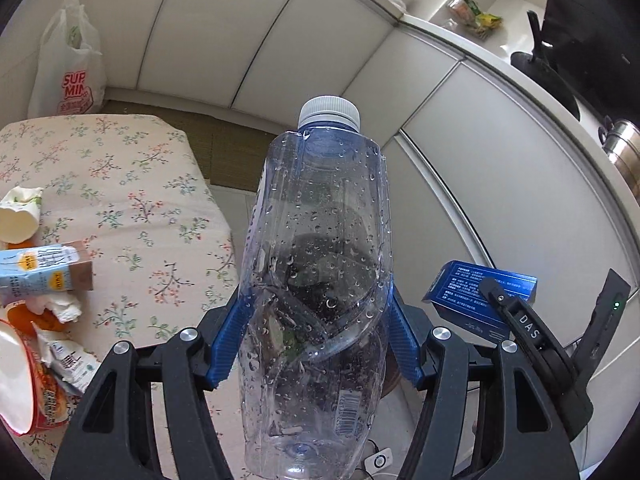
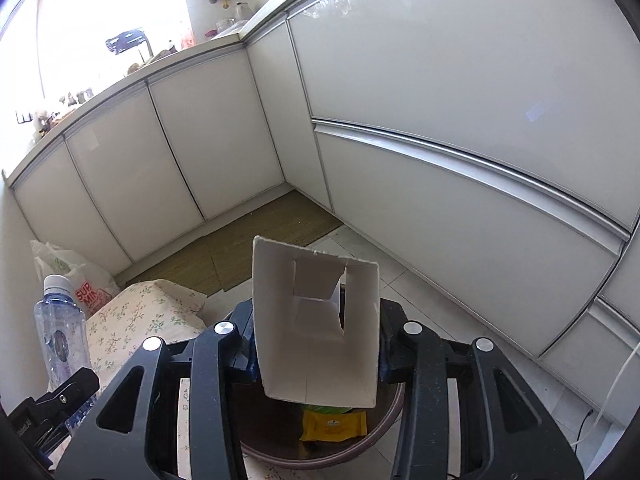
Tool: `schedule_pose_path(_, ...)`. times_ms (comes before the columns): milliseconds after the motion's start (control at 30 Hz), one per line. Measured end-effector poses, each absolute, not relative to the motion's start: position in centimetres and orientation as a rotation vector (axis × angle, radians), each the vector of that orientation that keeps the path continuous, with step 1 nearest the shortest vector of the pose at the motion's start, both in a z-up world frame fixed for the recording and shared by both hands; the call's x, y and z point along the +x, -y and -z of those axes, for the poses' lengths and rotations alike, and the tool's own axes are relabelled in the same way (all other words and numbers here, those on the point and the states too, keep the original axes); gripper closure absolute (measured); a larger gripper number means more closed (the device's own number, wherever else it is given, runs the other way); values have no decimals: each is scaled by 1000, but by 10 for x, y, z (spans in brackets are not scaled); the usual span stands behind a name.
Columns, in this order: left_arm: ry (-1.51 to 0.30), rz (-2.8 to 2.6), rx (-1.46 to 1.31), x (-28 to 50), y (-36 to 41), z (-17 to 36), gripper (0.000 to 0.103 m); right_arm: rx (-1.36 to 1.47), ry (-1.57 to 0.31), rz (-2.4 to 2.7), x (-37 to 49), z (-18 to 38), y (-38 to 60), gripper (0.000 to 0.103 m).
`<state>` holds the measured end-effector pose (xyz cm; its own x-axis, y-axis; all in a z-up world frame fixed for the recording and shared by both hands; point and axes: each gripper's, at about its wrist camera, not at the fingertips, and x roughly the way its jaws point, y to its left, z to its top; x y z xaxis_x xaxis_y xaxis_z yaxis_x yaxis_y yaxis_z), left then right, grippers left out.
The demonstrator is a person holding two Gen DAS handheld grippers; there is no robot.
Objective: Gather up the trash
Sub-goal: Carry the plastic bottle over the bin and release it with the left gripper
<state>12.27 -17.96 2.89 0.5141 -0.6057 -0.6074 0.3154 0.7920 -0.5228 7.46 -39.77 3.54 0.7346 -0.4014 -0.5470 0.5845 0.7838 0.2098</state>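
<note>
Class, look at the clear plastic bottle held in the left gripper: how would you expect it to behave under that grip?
The bottle looks empty but for droplets, so it is probably light. Its wall is already creased between the left gripper's blue pads, so it likely buckles rather than resists. Being round, it may roll if laid down.

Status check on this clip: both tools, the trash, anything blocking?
Left tool shut on plastic bottle, capped, crumpled. Right tool shut on open blue box, above the bin. Yellow packet already in bin. Drop path looks clear.
</note>
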Motion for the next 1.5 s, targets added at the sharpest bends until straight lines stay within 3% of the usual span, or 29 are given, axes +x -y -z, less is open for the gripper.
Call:
schedule_pose_path(367,-923,604,-332,138,245,-17,40,481,-556,583,92,-11,439,60)
schedule_pose_path(433,-935,604,-327,140,251,-14,40,505,-546,589,90,-11,443,37)
schedule_pose_path(567,-952,607,-317,143,259,-7,40,529,-522,605,83,-14,449,35)
schedule_pose_path(833,-998,617,-316,154,273,6,40,587,-498,666,67,-14,466,21)
schedule_pose_path(1500,-1050,593,-212,172,291,27,34,632,-477,698,55,-15,470,12)
